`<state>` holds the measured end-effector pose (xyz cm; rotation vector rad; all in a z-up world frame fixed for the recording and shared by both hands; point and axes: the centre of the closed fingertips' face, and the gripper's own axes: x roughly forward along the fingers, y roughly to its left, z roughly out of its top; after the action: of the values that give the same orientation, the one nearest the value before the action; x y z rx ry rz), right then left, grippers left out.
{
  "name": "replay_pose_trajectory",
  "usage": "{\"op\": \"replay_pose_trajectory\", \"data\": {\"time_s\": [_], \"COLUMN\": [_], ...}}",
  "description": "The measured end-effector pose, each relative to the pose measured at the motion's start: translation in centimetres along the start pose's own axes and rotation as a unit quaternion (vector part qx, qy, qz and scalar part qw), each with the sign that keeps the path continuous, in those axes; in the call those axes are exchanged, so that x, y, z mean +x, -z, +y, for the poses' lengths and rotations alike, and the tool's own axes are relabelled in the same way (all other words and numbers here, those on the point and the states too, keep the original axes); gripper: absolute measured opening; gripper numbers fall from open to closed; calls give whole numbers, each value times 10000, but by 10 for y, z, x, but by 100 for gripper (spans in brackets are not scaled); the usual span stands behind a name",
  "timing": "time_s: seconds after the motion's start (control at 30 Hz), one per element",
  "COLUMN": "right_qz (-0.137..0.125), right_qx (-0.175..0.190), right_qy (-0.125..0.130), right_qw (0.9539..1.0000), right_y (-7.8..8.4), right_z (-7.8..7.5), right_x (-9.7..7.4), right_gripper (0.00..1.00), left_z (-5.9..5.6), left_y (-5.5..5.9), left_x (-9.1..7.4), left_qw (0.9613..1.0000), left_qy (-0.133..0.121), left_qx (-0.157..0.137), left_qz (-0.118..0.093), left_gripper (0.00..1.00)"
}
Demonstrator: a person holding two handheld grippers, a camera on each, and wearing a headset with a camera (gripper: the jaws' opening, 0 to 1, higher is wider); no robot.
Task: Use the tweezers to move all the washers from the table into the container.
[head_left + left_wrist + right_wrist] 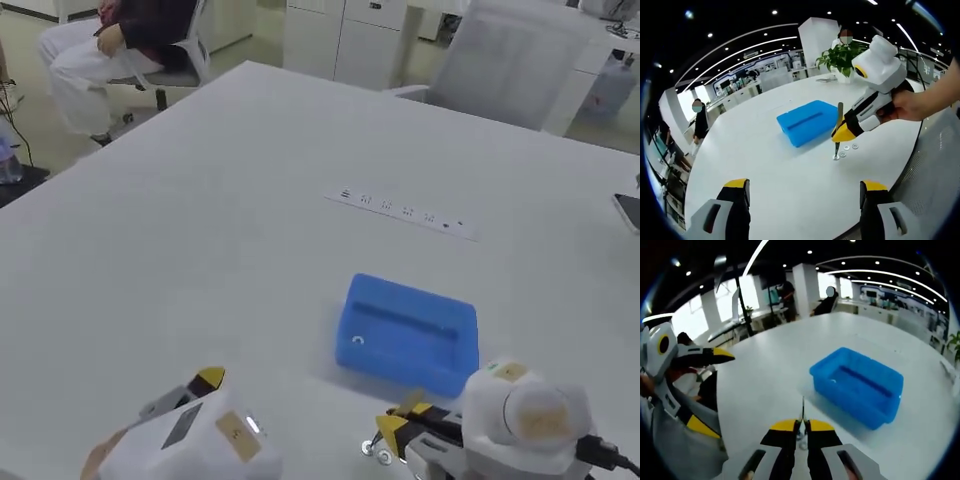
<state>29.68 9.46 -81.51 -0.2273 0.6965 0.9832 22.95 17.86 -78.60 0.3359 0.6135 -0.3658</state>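
The blue container [408,335] sits on the white table, and one small washer [358,341] lies in its near-left corner. My right gripper [395,428] is shut on thin metal tweezers [803,412], in front of the container [860,385]. In the left gripper view the tweezers [839,127] point down, their tip touching the table among a few loose washers [842,154]. Those washers [375,452] lie just left of the right gripper's tip. My left gripper [804,195] is open with nothing between its jaws, low at the left [200,395], well away from the washers.
A recessed socket strip [405,212] runs across the table [200,230] behind the container. A person [110,45] sits on a chair beyond the far left edge. A grey chair [510,60] stands at the far right. A potted plant [842,55] stands on the table.
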Motion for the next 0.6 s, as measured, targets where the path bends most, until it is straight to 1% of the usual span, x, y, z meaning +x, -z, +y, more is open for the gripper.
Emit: {"op": "replay_pose_trajectory", "data": {"time_s": [0.07, 0.17, 0.23, 0.3, 0.37, 0.43, 0.5, 0.6], "right_qz": [22, -4, 1, -13, -17, -28, -6, 35], "right_qx": [-8, -33, -55, -127, -275, -245, -164, -183], "right_qy": [-8, 25, -3, -3, 63, 89, 95, 105], "right_qw": [10000, 10000, 10000, 9999, 9996, 9997, 9998, 9998], "right_y": [3, 2, 1, 3, 4, 4, 5, 5], "right_z": [1, 1, 4, 7, 5, 3, 1, 0], "right_x": [1, 2, 3, 4, 3, 3, 2, 3], "right_gripper": [4, 4, 4, 4, 3, 3, 3, 2], "left_z": [0, 0, 0, 0, 0, 1, 1, -1], "left_y": [0, 0, 1, 1, 1, 1, 1, -1], "left_x": [0, 0, 0, 0, 0, 0, 0, 0], "left_qw": [10000, 10000, 10000, 10000, 10000, 10000, 10000, 10000], "left_qy": [-6, -7, 5, -2, -19, -41, -11, 20], "left_qx": [-9, -9, 1, 20, 9, -1, -23, 3], "left_qz": [1, 10, 14, 28, 28, 13, 16, -40], "left_gripper": [93, 93, 93, 93, 93, 92, 93, 93]}}
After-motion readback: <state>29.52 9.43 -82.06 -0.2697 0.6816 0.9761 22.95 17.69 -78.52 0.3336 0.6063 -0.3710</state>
